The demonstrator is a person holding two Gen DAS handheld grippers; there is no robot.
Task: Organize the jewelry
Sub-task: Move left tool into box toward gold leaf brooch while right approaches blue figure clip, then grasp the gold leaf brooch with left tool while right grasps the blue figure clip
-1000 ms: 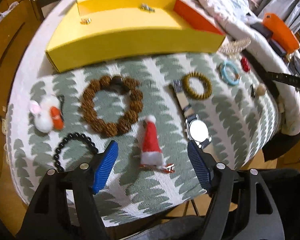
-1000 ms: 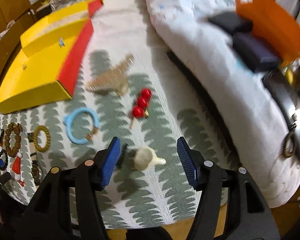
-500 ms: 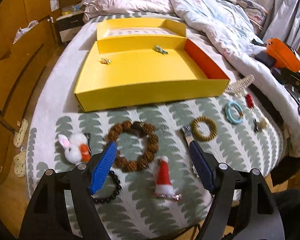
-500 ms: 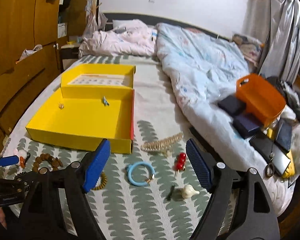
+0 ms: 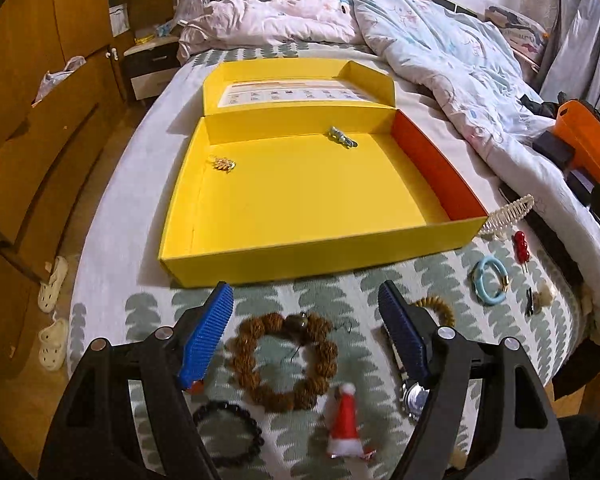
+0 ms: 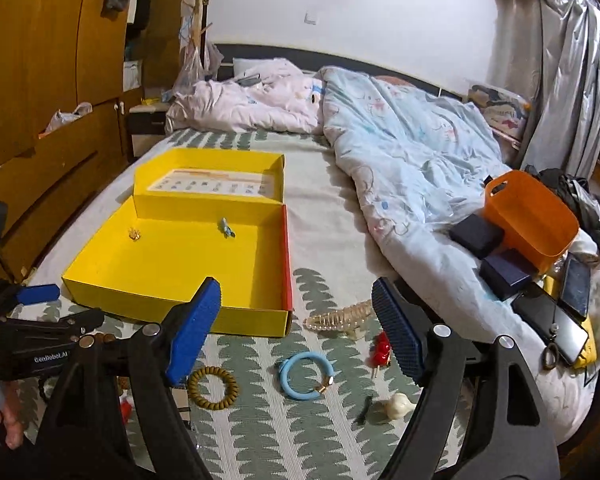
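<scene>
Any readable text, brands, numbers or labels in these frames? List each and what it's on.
"GenRobot.AI": white print on the black body of the left gripper, seen from the right wrist view.
Printed sheet inside the yellow box lid: rows of icons and text, too small to read.
Watch dial: unreadable.

An orange basket and dark phones lie on a rumpled duvet.

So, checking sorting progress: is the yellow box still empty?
Nearly. The yellow cardboard box holds only a gold trinket and a small blue piece.
</scene>
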